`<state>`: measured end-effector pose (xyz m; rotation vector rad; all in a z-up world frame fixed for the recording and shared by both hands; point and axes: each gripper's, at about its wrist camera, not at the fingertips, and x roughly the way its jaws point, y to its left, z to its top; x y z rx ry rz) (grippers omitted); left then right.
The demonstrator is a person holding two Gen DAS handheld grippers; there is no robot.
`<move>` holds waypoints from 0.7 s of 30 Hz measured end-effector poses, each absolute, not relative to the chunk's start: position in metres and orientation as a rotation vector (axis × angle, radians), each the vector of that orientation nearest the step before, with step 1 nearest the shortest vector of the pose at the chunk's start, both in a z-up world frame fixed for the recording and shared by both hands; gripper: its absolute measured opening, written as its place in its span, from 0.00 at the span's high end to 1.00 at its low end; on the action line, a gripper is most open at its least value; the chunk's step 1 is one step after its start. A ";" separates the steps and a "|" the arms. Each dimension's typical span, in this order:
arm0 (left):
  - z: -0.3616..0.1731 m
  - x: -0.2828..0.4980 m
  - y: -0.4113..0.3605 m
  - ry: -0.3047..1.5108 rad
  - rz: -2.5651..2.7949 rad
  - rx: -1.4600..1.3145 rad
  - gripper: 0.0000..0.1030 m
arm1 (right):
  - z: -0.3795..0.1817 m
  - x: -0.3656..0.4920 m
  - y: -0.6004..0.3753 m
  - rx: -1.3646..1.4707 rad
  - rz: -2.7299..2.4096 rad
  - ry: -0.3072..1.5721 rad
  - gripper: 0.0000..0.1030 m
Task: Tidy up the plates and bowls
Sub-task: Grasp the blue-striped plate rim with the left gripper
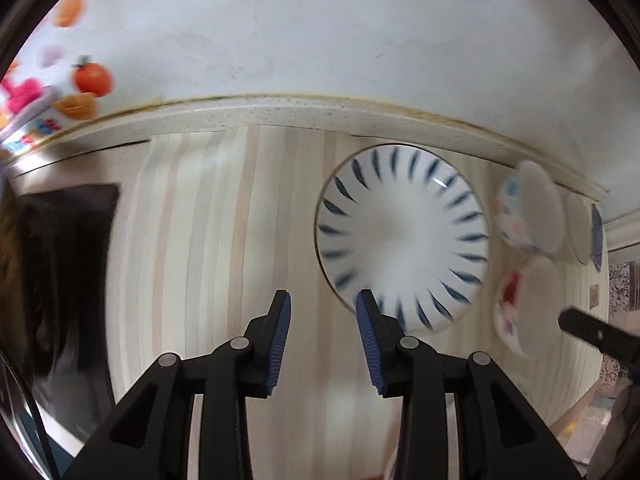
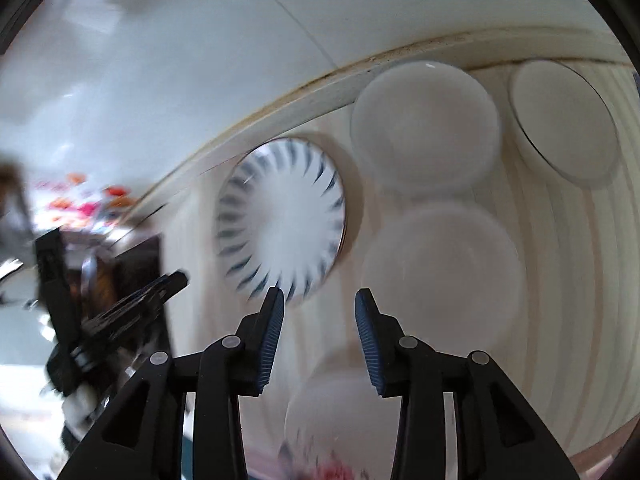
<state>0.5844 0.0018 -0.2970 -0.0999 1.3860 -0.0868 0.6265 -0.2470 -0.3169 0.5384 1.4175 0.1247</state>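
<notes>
In the left wrist view the left gripper (image 1: 323, 308) sits at lower centre of the frame with its two blue-padded fingers (image 1: 280, 344) spread apart and nothing between them. The blue-striped plate (image 1: 402, 236) lies flat on the pale wooden table (image 1: 200, 220), up and to the right of the gap; the right-hand finger's tip overlaps the plate's near rim in the picture, though whether it touches cannot be told. Being round, the plate offers no long axis, so the near rim is the likely place to take it.

Further right in that frame stand floral bowls (image 1: 520, 208), blurred, near the wall edge, and the tip of the other tool pokes in at the right edge.

In the right wrist view the right gripper (image 2: 319, 306) is likewise wide open and empty. The same striped plate (image 2: 280, 220) is just above its left finger, while plain white dishes (image 2: 426, 124) fill the upper right and centre right, one white dish (image 2: 440, 276) lying just right of the fingers.

Both tools point forward and down over the table. The left one looks nearer the striped plate, so a small shift rightward would probably bring the rim between its pads.
</notes>
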 end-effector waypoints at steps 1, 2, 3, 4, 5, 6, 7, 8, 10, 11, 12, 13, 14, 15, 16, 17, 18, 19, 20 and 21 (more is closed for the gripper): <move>-0.305 0.594 0.004 1.404 -0.090 -0.093 0.69 | -0.325 0.639 -0.244 0.529 0.117 1.433 0.61; -0.315 0.606 0.006 1.424 -0.100 -0.083 0.69 | -0.334 0.652 -0.241 0.517 0.093 1.450 0.61; -0.322 0.614 0.007 1.438 -0.105 -0.078 0.69 | -0.340 0.660 -0.239 0.502 0.077 1.460 0.61; -0.328 0.622 0.006 1.453 -0.111 -0.072 0.69 | -0.346 0.665 -0.239 0.488 0.067 1.467 0.61; -0.339 0.631 0.006 1.478 -0.131 -0.074 0.69 | -0.354 0.673 -0.238 0.476 0.050 1.476 0.62; -0.344 0.636 0.005 1.491 -0.139 -0.072 0.69 | -0.360 0.676 -0.237 0.468 0.039 1.483 0.62; -0.354 0.642 0.003 1.514 -0.157 -0.067 0.69 | -0.366 0.679 -0.240 0.460 0.030 1.493 0.64; -0.361 0.645 0.001 1.531 -0.176 -0.063 0.69 | -0.373 0.684 -0.243 0.455 0.022 1.505 0.69; -0.376 0.650 -0.005 1.562 -0.200 -0.045 0.69 | -0.381 0.688 -0.241 0.447 0.033 1.520 0.79; -0.379 0.651 -0.006 1.559 -0.227 -0.068 0.70 | -0.385 0.691 -0.238 0.430 0.038 1.528 0.84; -0.381 0.652 -0.008 1.554 -0.252 -0.091 0.70 | -0.388 0.693 -0.235 0.408 0.037 1.529 0.85; -0.380 0.651 -0.009 1.544 -0.257 -0.091 0.73 | -0.391 0.695 -0.231 0.384 0.038 1.526 0.89; -0.379 0.650 -0.011 1.530 -0.259 -0.077 0.73 | -0.394 0.697 -0.227 0.363 0.029 1.526 0.91; -0.378 0.649 -0.012 1.525 -0.258 -0.072 0.73 | -0.396 0.699 -0.225 0.347 0.020 1.520 0.92; -0.378 0.648 -0.011 1.522 -0.258 -0.077 0.74 | -0.395 0.700 -0.224 0.339 0.019 1.509 0.92; -0.378 0.647 -0.010 1.518 -0.255 -0.084 0.74 | -0.396 0.700 -0.224 0.338 0.022 1.505 0.92; -0.378 0.645 -0.008 1.511 -0.255 -0.090 0.74 | -0.396 0.700 -0.224 0.341 0.024 1.503 0.92; -0.377 0.643 -0.007 1.509 -0.257 -0.092 0.75 | -0.395 0.700 -0.224 0.345 0.029 1.503 0.92; -0.377 0.640 -0.006 1.510 -0.254 -0.094 0.75 | -0.395 0.700 -0.224 0.345 0.034 1.506 0.92; -0.376 0.637 -0.003 1.511 -0.251 -0.093 0.75 | -0.394 0.700 -0.224 0.341 0.036 1.508 0.92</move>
